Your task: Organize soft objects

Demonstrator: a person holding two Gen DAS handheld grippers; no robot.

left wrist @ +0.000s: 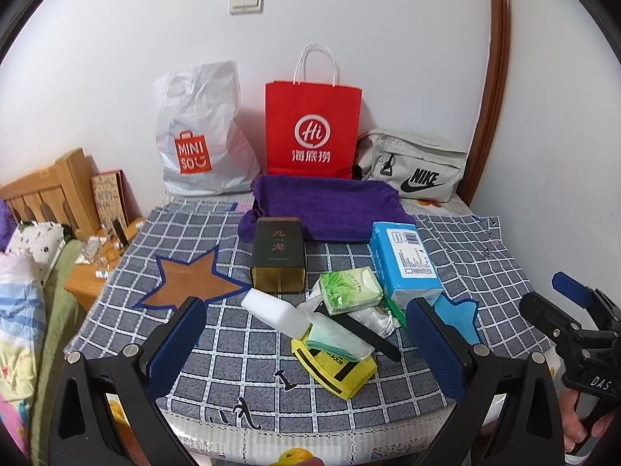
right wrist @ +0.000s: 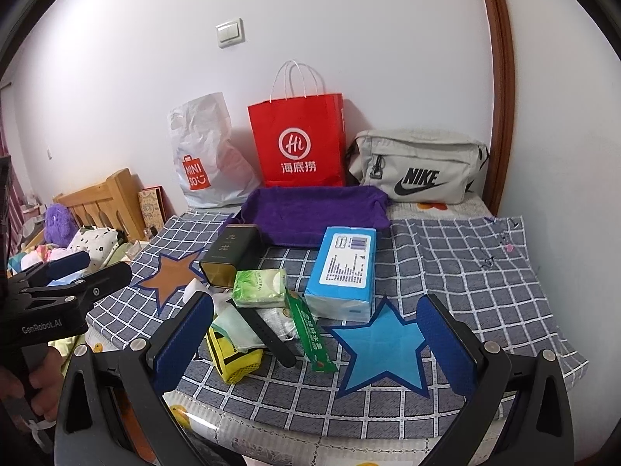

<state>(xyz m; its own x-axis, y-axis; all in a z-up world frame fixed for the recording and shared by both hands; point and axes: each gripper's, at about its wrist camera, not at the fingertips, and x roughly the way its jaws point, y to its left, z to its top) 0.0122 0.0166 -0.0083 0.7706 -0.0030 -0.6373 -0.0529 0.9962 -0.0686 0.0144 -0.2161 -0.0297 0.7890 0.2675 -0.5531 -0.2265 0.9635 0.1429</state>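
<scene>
The left gripper (left wrist: 306,343) and right gripper (right wrist: 314,343) fill the bottom of their frames, jaws spread wide and holding nothing. Mid-frame, the green tissue pack (left wrist: 349,289) leans on the blue tissue pack (left wrist: 403,260) amid a loose pile. Grabbing it carelessly could snag the black strap (left wrist: 361,332) underneath and drag clutter along.

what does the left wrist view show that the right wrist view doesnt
Only the left wrist view shows the white block lying clear atop the pile, and the right gripper at its edge. Only the right wrist view shows the whole blue star, the green sachet, the purple plush and the left gripper. Both show the red bag, purple towel, blue tissue pack and dark tin.
</scene>
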